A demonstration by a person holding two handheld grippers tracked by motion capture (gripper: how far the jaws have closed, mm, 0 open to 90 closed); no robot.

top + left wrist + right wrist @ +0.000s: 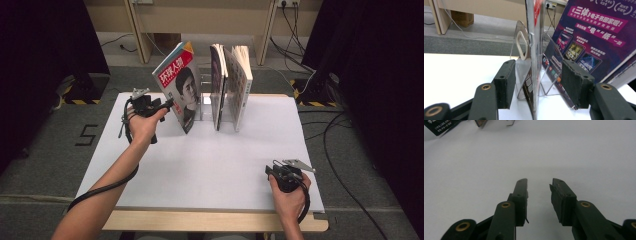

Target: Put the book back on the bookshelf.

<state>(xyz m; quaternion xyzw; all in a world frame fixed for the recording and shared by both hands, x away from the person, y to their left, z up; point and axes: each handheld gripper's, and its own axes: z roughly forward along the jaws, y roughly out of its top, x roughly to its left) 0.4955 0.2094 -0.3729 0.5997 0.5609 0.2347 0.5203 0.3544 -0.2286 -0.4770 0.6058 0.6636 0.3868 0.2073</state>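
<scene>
My left claw [167, 104] reaches in at the left edge of the magazine [179, 85], which stands tilted at the left end of the clear acrylic rack [522, 47] near the far side of the counter [200, 165]; in the left gripper view the magazine's thin edge runs up between my pads [504, 86], which stand a little way off it on either side, so the claw is open around it and grips nothing yet. I judge the magazine light but floppy; glossy covers will slide under a weak pinch, and thin pages will buckle if I lift from a corner; so I would close low and near the spine, where the sheets are bound and stiffest, and keep it upright as it moves. The two other books [231, 85] stand just beside it in the rack's next slots, apart from it; a careless swing could knock them or the light rack. My right claw [278, 169] rests on the near right part of the counter, jaws partly open and empty, well apart from the rack.
</scene>
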